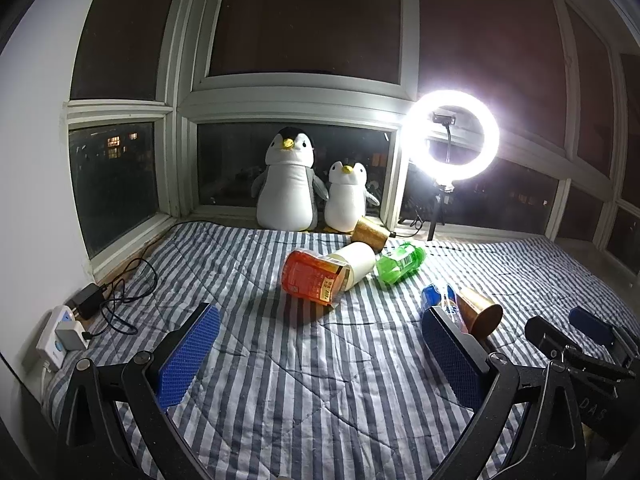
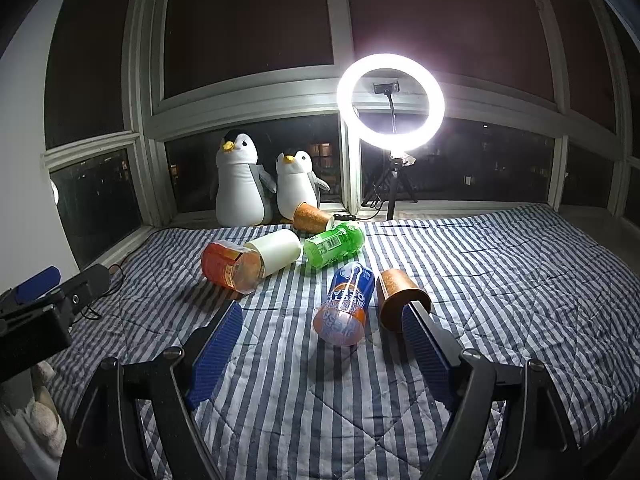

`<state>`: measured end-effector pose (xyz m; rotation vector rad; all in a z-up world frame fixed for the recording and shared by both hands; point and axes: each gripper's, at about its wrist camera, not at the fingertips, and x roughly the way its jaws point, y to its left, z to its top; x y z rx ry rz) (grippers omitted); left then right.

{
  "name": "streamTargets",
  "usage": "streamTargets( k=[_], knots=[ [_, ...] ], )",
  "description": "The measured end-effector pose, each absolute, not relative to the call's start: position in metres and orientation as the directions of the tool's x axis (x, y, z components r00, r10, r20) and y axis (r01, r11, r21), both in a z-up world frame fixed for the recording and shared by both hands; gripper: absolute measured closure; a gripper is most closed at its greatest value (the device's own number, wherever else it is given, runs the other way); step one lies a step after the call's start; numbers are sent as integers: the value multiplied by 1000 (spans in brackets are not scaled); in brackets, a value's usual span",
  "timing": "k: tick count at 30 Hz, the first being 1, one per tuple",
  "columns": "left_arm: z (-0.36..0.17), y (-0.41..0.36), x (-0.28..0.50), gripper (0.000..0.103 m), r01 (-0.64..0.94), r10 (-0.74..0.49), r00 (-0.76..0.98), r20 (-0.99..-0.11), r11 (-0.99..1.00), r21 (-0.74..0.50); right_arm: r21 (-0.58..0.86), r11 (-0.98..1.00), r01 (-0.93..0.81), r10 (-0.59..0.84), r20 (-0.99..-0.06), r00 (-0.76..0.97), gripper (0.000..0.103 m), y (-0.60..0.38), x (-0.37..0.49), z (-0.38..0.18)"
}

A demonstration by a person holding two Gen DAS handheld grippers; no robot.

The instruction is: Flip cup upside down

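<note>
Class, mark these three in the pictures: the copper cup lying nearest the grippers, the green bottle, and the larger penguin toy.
copper cup (image 2: 400, 294), right wrist view, on its side wall.
green bottle (image 2: 334, 244), right wrist view, on its label.
larger penguin toy (image 1: 286, 196), left wrist view, on its white belly.

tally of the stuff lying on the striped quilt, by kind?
Copper cups: 2, near one, far one
Blue-orange cup: 1
Green bottle: 1
Red-orange jar, cream lid: 1
Plush penguins at the window: 2, large, small
Total: 7
</note>
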<state>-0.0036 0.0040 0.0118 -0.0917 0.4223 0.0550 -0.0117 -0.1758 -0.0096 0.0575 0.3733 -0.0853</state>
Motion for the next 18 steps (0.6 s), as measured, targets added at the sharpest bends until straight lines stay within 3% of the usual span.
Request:
streamTargets(
  k=[18],
  knots=[
    [9,2,-6,1,-68,35,915,-401,995,-69,54,994,95,-68,-377,924,24,-176,-9,-10]
  ],
)
